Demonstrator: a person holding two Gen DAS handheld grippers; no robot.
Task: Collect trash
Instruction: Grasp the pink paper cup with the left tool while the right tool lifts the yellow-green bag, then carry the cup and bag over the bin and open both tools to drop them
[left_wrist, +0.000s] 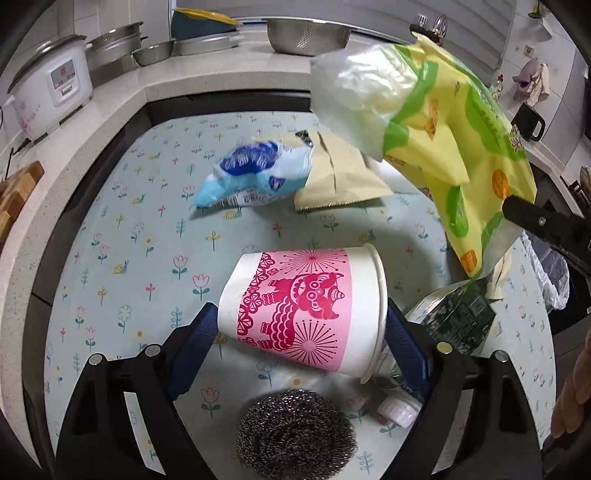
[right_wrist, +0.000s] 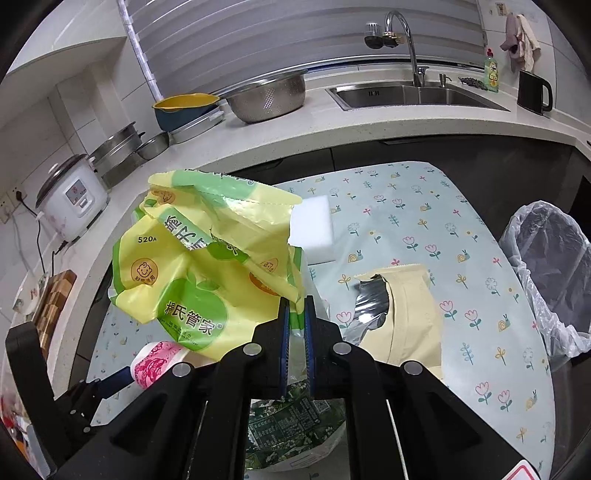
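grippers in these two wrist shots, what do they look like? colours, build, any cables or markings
Both match: matte black angular linkage arms with round silver pivot caps. Left gripper has two fingers faced with ribbed blue pads. Right gripper has the same blue-lined fingers. No cables visible. A red-and-white label shows at the right wrist view's bottom right corner; unreadable. A bare hand shows at the edge.

Steel scourer (left_wrist: 296, 434): near edge cut off by the left wrist frame. Bottle cap (left_wrist: 397, 410): its bottle mostly hidden behind cup (left_wrist: 306, 314) and right finger. Dark green packet (right_wrist: 295, 432): largely hidden under the right gripper's body; print too small to read. White sponge (right_wrist: 314, 230): left part hidden behind the yellow bag (right_wrist: 207, 266). Bin (right_wrist: 554, 273): right side cut off.
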